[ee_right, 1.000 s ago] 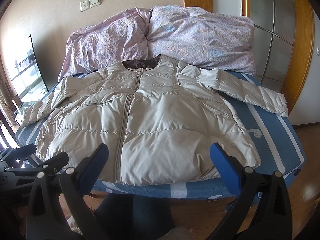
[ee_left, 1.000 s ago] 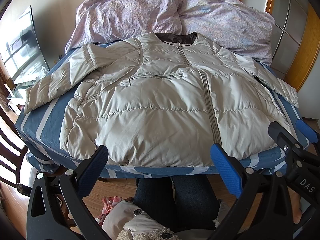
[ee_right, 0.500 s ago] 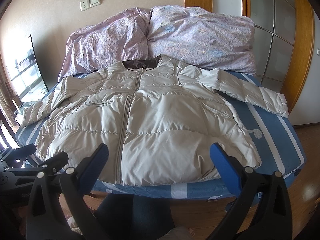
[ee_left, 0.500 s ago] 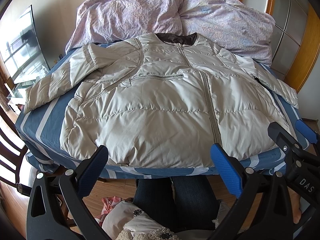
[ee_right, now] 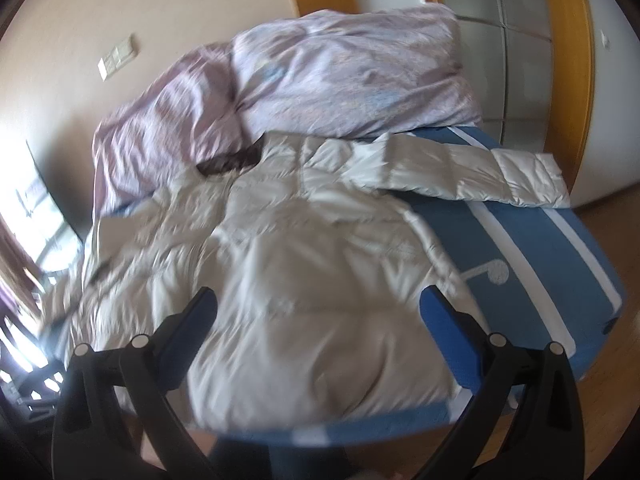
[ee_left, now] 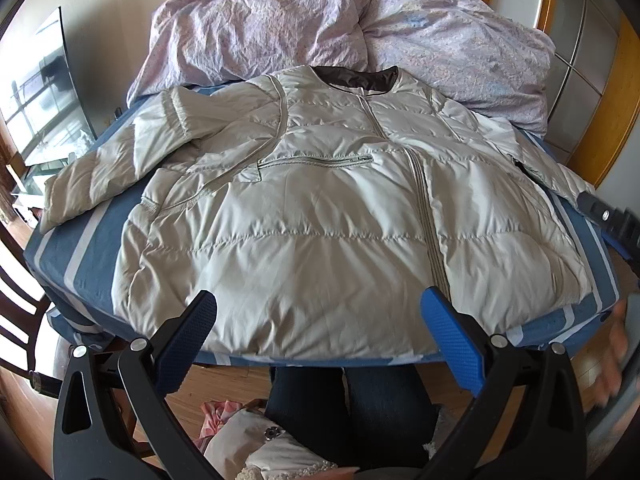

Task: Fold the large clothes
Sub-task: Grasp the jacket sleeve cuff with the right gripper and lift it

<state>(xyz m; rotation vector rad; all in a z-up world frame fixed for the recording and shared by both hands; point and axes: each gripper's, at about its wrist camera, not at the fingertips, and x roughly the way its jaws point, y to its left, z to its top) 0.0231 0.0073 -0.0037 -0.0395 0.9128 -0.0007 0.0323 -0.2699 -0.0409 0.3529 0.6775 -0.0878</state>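
One jacket [ee_left: 320, 216] flat on bed [ee_left: 80, 248], two pillows; both grippers' jaws wide, empty.

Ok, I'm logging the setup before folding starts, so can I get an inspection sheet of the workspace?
Surface: bed with a blue sheet with white stripes.
Job's things: pale padded jacket lies flat, front up, zipped, both sleeves spread out.
Clutter: crumpled lilac duvet heaped at the far end, behind the collar.
Grippers: left gripper open and empty, at the hem; right gripper open and empty over the jacket, its view blurred.
Cables: nothing seen.
Surroundings: beige wall, wooden door frame, dark chair, wooden floor, a person's legs in jeans.
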